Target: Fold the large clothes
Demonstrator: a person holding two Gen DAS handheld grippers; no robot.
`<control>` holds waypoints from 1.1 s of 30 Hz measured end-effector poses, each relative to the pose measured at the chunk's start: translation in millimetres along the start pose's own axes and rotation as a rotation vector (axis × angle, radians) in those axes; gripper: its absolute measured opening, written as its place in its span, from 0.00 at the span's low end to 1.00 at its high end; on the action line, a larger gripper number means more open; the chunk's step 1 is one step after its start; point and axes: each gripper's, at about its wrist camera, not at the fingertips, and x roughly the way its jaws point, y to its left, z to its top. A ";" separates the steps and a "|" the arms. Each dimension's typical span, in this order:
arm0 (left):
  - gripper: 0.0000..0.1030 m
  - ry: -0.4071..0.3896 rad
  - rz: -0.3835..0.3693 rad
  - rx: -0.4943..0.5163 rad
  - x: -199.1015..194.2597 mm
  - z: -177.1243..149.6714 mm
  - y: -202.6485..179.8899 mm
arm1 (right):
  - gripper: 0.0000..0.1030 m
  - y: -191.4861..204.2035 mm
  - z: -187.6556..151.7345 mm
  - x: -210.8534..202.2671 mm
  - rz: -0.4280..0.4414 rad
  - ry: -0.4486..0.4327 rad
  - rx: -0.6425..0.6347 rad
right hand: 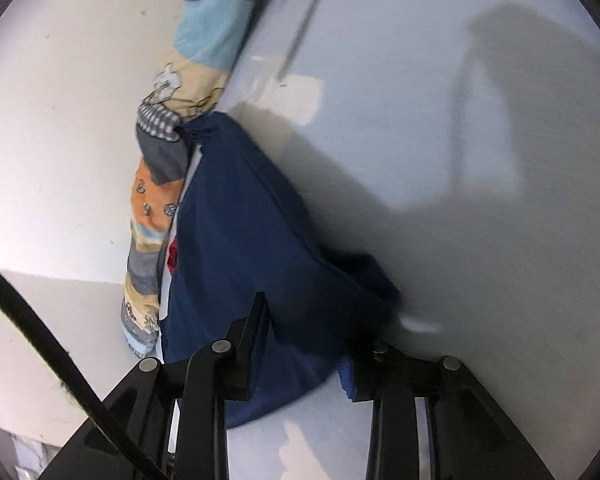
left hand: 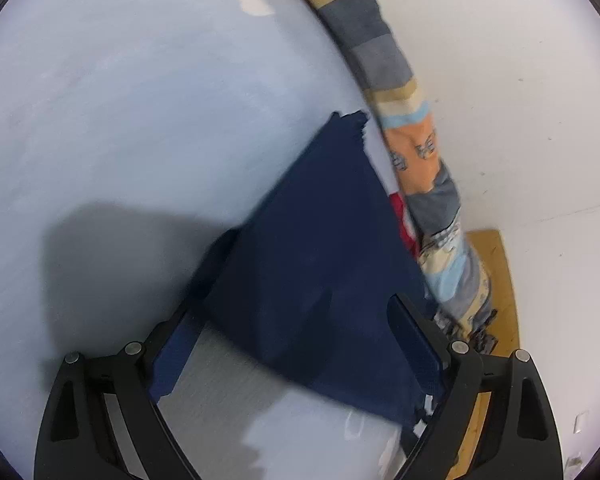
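Navy garment (left hand: 312, 248) lies on the pale worktop (left hand: 140, 120) against its edge, beside patterned cloth (left hand: 412, 136); left gripper (left hand: 300, 320) stands wide open around it; right gripper (right hand: 312, 340) likewise open, fabric between its fingers

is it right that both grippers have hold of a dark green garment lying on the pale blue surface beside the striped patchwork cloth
Not quite: the garment is dark navy blue, not green, as both wrist views show. The rest looks right, though motion blur makes the grip hard to confirm: the left gripper and right gripper each have its fabric between their fingers, on the pale blue surface, beside the striped patchwork cloth.
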 end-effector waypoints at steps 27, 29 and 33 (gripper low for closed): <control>0.13 -0.066 0.303 0.446 -67.2 -64.2 -65.8 | 0.09 95.7 -70.8 -98.6 -0.143 0.001 -0.584; 0.13 -0.034 0.296 0.449 -81.6 -74.9 -59.0 | 0.09 81.3 -79.0 -112.3 -0.152 0.037 -0.562; 0.17 0.059 0.289 0.362 -98.1 -83.8 -33.0 | 0.14 39.0 -85.5 -123.3 -0.182 0.147 -0.409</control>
